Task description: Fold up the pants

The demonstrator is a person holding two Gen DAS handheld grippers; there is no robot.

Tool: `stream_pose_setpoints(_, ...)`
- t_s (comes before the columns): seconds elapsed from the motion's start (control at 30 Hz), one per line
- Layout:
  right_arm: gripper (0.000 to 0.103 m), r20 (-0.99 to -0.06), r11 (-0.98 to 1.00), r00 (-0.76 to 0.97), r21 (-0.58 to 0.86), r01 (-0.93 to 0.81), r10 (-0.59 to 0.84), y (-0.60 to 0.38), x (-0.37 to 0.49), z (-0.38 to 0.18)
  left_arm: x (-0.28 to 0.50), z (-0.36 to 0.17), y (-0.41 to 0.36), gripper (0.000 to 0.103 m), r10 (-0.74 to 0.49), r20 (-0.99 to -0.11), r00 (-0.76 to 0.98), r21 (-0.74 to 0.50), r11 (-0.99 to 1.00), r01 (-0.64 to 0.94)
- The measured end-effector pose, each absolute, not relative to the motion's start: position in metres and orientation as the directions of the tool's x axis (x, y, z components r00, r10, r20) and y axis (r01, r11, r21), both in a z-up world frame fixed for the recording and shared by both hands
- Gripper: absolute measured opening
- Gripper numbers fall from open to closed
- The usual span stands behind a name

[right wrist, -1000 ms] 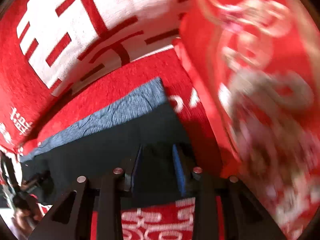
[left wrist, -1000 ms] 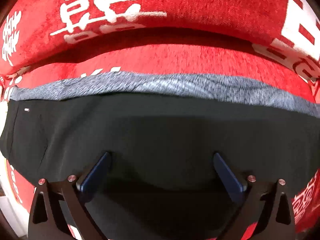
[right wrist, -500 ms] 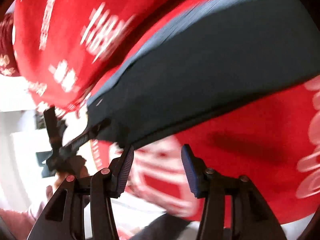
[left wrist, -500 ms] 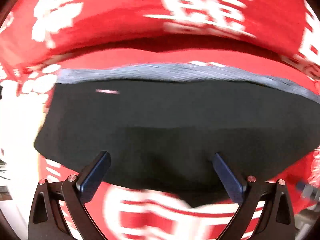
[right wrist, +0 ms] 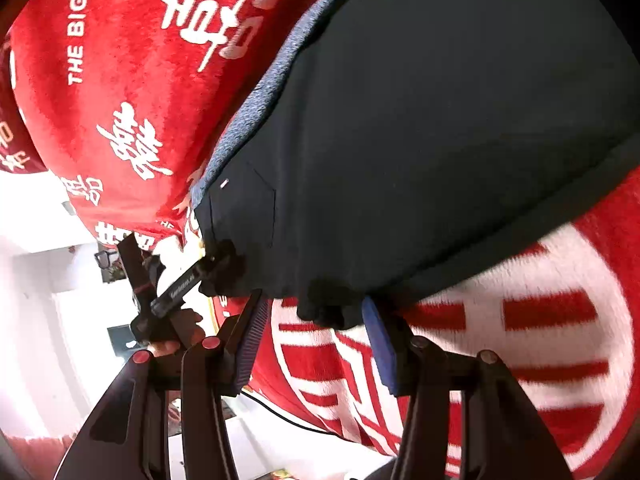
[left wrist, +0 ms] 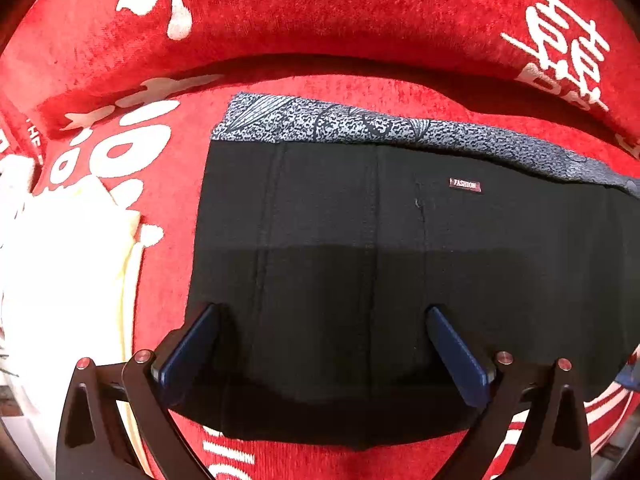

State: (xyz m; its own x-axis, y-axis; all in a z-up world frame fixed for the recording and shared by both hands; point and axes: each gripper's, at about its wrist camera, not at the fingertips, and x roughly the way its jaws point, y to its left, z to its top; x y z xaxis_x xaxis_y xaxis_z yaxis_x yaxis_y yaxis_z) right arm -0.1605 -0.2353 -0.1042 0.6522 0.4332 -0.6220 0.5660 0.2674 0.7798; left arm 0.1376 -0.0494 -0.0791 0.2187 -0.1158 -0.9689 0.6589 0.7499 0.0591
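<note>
Black pants (left wrist: 360, 240) lie folded flat on a red cover with white characters (left wrist: 320, 20). A grey patterned strip (left wrist: 320, 124) shows along their far edge, and a small FASHION label (left wrist: 465, 184) sits on top. My left gripper (left wrist: 324, 320) hangs open just above the pants' near left part, its fingers wide apart. In the right wrist view the pants (right wrist: 440, 120) fill the upper right. My right gripper (right wrist: 316, 328) is open at their near edge; a fold of the hem bulges between the fingertips but the pads do not press it. The left gripper (right wrist: 220, 264) shows at the pants' corner.
The red cover (right wrist: 120, 80) rises behind the pants as a backrest. Beside the pants' left end lies a bright white patch (left wrist: 60, 260). A hand (right wrist: 176, 340) holds the left gripper. A thin dark cable (right wrist: 288, 416) runs below the seat's front edge.
The left gripper slid left along the pants, bringing their left end and label into view. The right gripper widened, came off the dark fabric, and swung round and down to the pants' near edge.
</note>
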Motion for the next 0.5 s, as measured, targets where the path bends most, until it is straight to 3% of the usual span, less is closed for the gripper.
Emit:
stream_pose_setpoints(0.03,0.053,-0.613,0.250,0.657,0.785,0.566,0.438,-0.241,-0.171,-0.101,0.138,-0.078,-0.046,0.103,-0.128,-0.969,0.212,0.046,0.747,0.663)
stream_pose_setpoints(0.07,0.043,-0.601,0.222,0.666,0.793,0.567,0.442,-0.243,-0.169,-0.102,0.141,-0.081,-0.043,0.103,-0.142,-0.969,0.202,0.031,0.742,0.669)
stream_pose_setpoints(0.1,0.008,-0.611,0.220,0.661,0.784,0.580,0.436,-0.246,-0.169,-0.100,0.143,-0.082,-0.042,0.103,-0.146,-0.970,0.197,0.025,0.739,0.674)
stream_pose_setpoints(0.3,0.007,-0.687,0.407,0.623,0.726,0.555,0.375,-0.240,-0.170,-0.047,0.164,-0.084,-0.034,0.103,-0.143,-0.972,0.184,0.022,0.728,0.685)
stream_pose_setpoints(0.5,0.006,-0.764,0.379,0.514,0.642,0.667,0.390,-0.228,-0.197,-0.088,0.164,-0.083,-0.029,0.103,-0.113,-0.973,0.201,0.051,0.746,0.664)
